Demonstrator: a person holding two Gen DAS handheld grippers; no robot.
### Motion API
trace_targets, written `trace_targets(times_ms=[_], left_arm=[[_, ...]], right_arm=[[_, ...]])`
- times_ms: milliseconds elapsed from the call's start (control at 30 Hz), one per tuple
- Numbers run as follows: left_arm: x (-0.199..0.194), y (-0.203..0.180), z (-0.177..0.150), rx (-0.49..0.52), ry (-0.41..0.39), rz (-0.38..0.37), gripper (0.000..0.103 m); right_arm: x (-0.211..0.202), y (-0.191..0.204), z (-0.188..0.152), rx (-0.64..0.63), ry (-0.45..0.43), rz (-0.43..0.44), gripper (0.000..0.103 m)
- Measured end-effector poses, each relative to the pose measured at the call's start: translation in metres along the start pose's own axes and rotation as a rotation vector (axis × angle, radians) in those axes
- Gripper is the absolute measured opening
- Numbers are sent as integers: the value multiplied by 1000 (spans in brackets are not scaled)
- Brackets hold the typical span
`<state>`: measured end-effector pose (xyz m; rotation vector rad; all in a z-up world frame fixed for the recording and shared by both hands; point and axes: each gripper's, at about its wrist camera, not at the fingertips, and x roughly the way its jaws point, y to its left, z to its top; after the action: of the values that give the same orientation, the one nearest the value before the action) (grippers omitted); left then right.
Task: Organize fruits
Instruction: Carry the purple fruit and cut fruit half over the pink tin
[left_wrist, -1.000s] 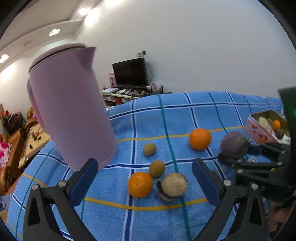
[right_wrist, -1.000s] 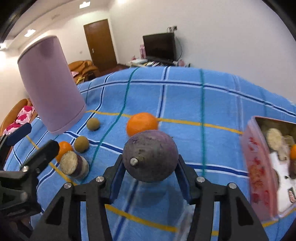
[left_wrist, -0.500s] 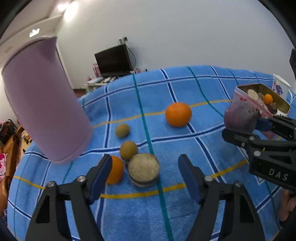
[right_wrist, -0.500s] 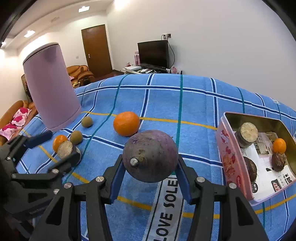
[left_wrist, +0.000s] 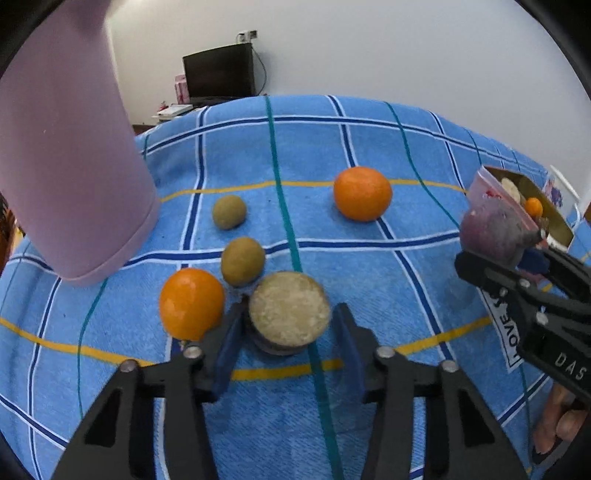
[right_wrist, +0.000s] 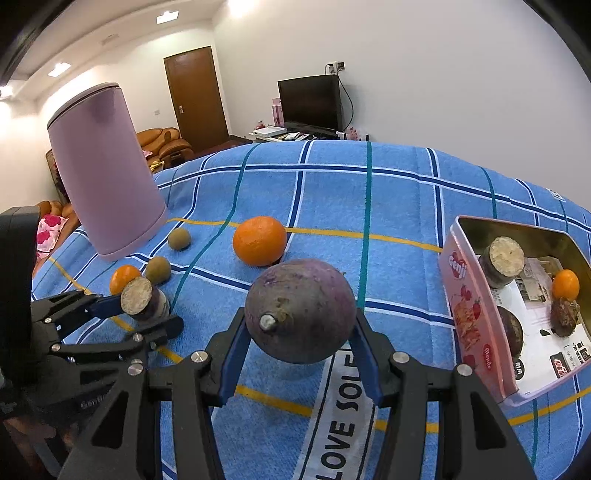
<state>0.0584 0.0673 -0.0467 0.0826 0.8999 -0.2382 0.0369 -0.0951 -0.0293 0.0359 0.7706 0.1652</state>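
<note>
**Left fingers closing round the cut fruit; right holds a purple one**

Observation. The left gripper (left_wrist: 290, 343) has come down over the cluster of fruit near the desk's left edge, and its fingers (left_wrist: 225, 349) have just been closing. The cut fruit (left_wrist: 289, 312), pale flat face up and dark rind below, now stands between them. A second ago the same fingers were spread wide and stood higher, with the cluster well ahead of them. The left pad looks to be at the rind; a slight gap shows on the right side, so a firm grasp is not confirmed.

Right gripper (right_wrist: 301, 354): clenched on the round purple fruit (right_wrist: 300, 311), unchanged over the last second, carried above the cloth beside the pink tin (right_wrist: 465, 314).

Layout. The small orange (left_wrist: 191, 302) lies just beside the left finger, and a brown-green fruit (left_wrist: 242, 260) sits directly behind the cut fruit, touching or nearly so. A second brown-green fruit (left_wrist: 229, 211) and a larger orange (left_wrist: 362, 193) lie further back on the blue checked cloth (left_wrist: 332, 140). The tin, at the desk's right edge, already carries another cut fruit (right_wrist: 503, 260), a small orange and dark pieces.

Reading. Two fruits are likely headed for the tin at once. Four stay loose on the cloth. Risk: the closing left finger could nudge the small orange.
</note>
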Motion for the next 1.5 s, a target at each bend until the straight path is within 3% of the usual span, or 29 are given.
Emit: trace_targets(times_ms=[200,333,433,567,967,1500], left_arm=[[-8,10,0,-42,-42,-59,41],[-37,20,2,-70,-221,-93,41],[-57,22,4,-89,-343,-163,41],[-67,14,4,-55,-423,-156,41],[-64,8,0,-103,-435,-111,41],[-59,-35,2,-54,-402,-38,41]], right_arm=[[-3,0,-1,-2,-16,-8,54],[-11,2,-2,-8,-57,-16,54],[-19,4,-2,-24,-100,-25,54],[-33,7,-1,-61,-168,-49,54],[-47,3,-2,-125,-221,-84,54],[-61,-38,-8,-94,-223,-129,54]])
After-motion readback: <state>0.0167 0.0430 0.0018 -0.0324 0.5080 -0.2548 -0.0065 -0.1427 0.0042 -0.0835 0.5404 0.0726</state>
